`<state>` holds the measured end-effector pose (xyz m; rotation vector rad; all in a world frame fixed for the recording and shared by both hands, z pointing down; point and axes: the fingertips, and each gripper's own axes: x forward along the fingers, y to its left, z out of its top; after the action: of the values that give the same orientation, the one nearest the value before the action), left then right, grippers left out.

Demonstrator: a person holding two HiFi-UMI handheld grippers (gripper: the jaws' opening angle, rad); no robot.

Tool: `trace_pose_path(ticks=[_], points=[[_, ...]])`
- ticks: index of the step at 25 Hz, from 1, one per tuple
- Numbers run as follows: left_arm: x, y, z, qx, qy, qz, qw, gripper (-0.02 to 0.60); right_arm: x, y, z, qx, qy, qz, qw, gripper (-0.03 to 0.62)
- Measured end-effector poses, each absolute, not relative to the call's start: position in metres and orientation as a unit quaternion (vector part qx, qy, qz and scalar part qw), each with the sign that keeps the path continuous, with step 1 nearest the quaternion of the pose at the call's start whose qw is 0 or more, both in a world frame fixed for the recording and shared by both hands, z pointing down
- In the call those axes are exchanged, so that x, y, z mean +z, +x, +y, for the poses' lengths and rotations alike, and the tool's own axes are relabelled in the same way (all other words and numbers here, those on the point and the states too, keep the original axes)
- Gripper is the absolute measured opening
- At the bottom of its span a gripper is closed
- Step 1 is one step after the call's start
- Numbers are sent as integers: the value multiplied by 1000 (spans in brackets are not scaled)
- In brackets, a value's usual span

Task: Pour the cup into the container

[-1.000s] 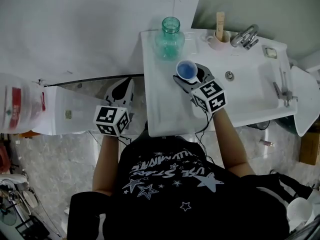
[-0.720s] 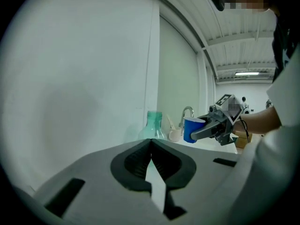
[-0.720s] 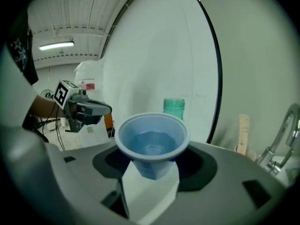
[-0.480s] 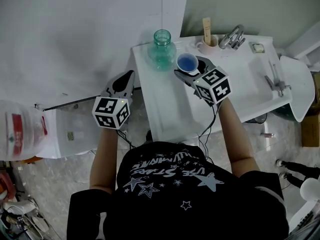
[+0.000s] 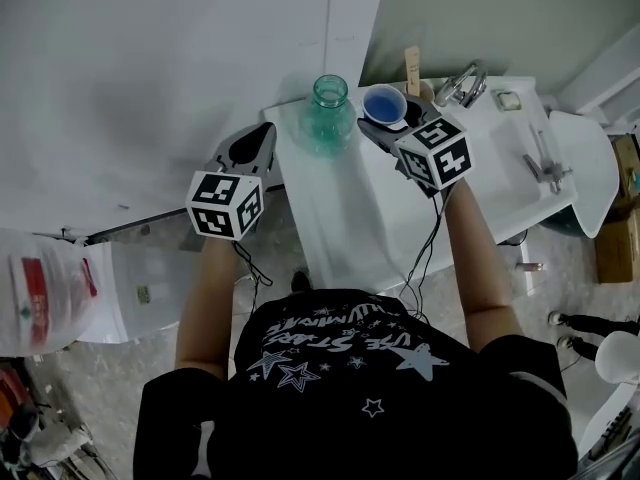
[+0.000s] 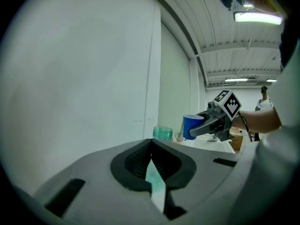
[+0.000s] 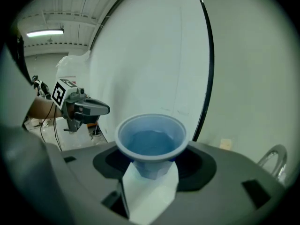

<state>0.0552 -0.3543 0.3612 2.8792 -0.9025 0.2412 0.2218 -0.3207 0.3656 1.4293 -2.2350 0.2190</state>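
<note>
Jaws, right: mine are clamped on the blue cup [image 7: 151, 144], one pad on each side of its lower wall. Right gripper view: right gripper [image 7: 150, 167] at lower centre; the cup is upright at centre frame, its rim open to the camera and a level blue surface inside it; left gripper [image 7: 96, 109] at mid left against the white wall; a curve of the chrome faucet [image 7: 275, 159] at the lower right edge. Jaws, left: together at the tips, with nothing between them. Left gripper view: left gripper [image 6: 152, 142] at lower centre; the teal glass container [image 6: 162, 133] just above my jaw tips, its mouth open; the cup [image 6: 191, 126] to its right and higher, carried clear of the counter by the right gripper. Head view: the white sink counter [image 5: 345, 208] runs from centre to the right; the container [image 5: 328, 116] stands on its upper left corner; the cup [image 5: 384, 105] is just right of the container, near it but apart; the right gripper [image 5: 395, 123] holds it; the faucet [image 5: 462, 83] is further right; the left gripper [image 5: 262, 136] hangs left of the counter's edge, beside the container, not touching it.
</note>
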Motion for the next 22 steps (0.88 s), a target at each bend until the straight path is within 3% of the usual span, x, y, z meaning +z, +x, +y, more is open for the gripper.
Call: trace_pose_path(ticks=[22], points=[[368, 76, -404, 80, 958, -267, 69, 12, 362, 243, -388, 16, 536, -751, 386, 268]])
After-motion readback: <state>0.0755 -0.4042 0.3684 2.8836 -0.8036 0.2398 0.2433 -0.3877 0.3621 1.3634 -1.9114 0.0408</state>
